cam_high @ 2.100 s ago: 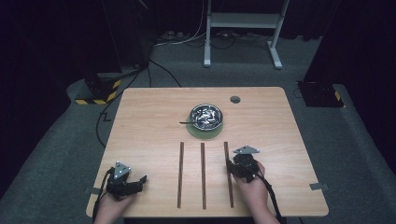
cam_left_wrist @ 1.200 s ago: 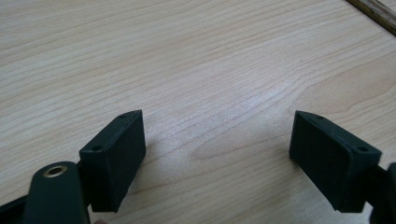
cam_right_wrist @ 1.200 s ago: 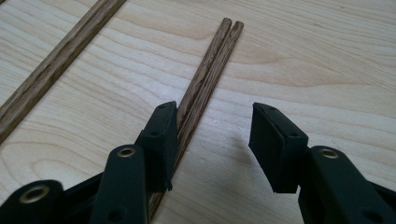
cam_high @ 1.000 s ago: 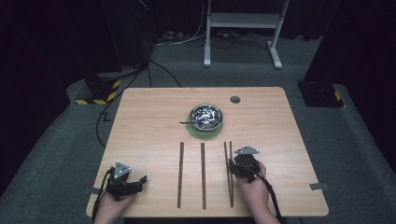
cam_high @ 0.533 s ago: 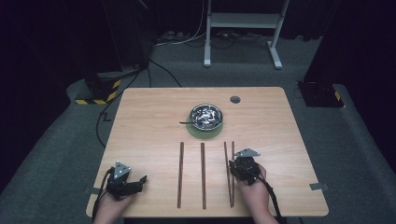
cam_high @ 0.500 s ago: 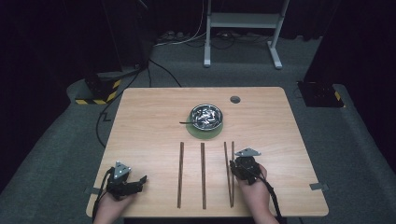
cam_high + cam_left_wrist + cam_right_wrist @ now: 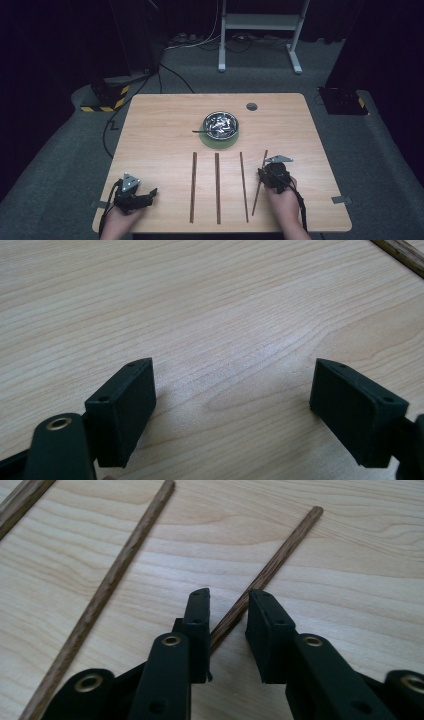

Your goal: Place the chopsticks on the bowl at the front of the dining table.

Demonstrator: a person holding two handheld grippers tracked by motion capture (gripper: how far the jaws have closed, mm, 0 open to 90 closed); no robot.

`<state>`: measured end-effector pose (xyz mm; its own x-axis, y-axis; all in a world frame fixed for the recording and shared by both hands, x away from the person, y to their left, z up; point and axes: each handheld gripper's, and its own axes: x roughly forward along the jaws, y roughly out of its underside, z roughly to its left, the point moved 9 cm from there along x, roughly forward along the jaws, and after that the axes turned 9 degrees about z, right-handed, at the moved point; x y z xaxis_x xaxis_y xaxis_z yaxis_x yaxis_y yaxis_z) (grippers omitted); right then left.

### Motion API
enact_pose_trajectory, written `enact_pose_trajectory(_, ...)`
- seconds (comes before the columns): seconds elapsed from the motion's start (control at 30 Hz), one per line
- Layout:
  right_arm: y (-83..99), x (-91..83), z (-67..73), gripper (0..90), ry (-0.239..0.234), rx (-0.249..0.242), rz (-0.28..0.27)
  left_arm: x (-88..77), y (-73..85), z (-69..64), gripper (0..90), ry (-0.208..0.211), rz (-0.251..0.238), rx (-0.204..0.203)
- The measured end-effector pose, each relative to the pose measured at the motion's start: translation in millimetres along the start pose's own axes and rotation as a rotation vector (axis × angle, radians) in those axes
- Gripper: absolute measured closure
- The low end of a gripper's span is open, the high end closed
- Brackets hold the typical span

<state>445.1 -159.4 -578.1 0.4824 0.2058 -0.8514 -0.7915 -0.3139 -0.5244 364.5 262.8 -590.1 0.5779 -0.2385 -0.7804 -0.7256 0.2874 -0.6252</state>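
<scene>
Right gripper clamped on fourth stick, right of three sticks laid parallel near bowl; fourth skewed, straightening left; left gripper gaping, idle at near-left.

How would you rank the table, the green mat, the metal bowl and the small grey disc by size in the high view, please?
1. table
2. green mat, barely wider than the bowl
3. metal bowl
4. small grey disc
</scene>
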Motion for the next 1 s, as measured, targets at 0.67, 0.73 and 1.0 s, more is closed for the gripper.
enact_pose_trajectory(0.67,-10.8,5.7,-6.8,83.7,0.001,-0.012,0.023,0.0,0.0,0.0,18.5,0.0,0.0,0.0)
enact_pose_trajectory(0.73,-11.3,4.3,-6.2,83.7,0.0,-0.02,0.027,0.0,0.0,0.0,18.5,0.0,0.0,0.0)
enact_pose_trajectory(1.0,-8.2,-6.0,-5.0,79.1,0.014,-0.005,0.023,0.0,0.1,-0.2,18.6,0.001,0.0,-0.004)
